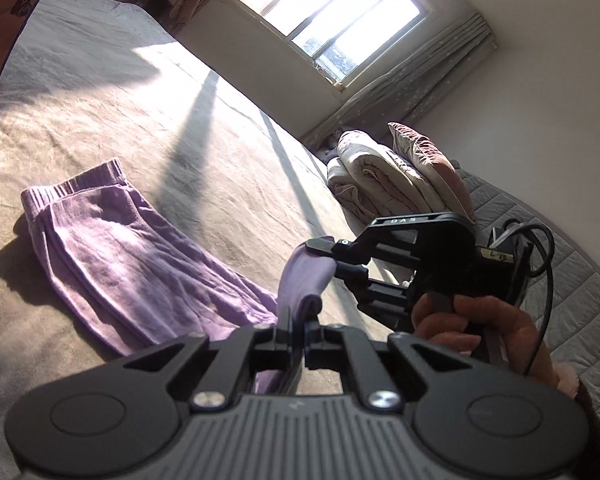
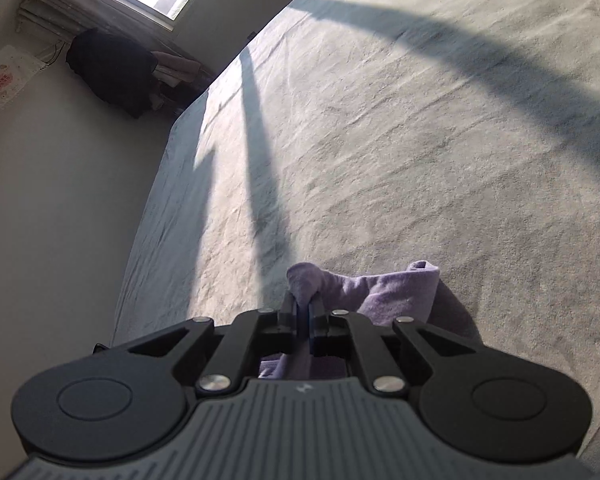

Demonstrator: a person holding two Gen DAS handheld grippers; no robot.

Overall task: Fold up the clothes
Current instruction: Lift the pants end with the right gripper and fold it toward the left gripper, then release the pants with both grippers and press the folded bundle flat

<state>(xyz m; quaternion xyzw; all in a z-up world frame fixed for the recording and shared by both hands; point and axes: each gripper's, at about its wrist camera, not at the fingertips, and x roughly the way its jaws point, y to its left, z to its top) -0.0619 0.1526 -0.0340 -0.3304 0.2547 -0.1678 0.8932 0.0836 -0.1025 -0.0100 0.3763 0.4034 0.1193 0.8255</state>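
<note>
Left gripper (image 1: 298, 322): matte black linkage arms, two silver screws (image 1: 209, 399) at the pivots, a round black disc on each side, ribbed grey housing between them.

Right gripper (image 1: 334, 259), seen from the left wrist camera: black frame, pale lettering "DAS" on the top bar, small white label with handwriting, thin black cable (image 1: 542, 280) looping off the back. Blue pads between its fingers in its own view.

Hand (image 1: 466, 322) on the handle; dark fuzzy sleeve (image 1: 588, 416) with a pinkish fleecy cuff.
</note>
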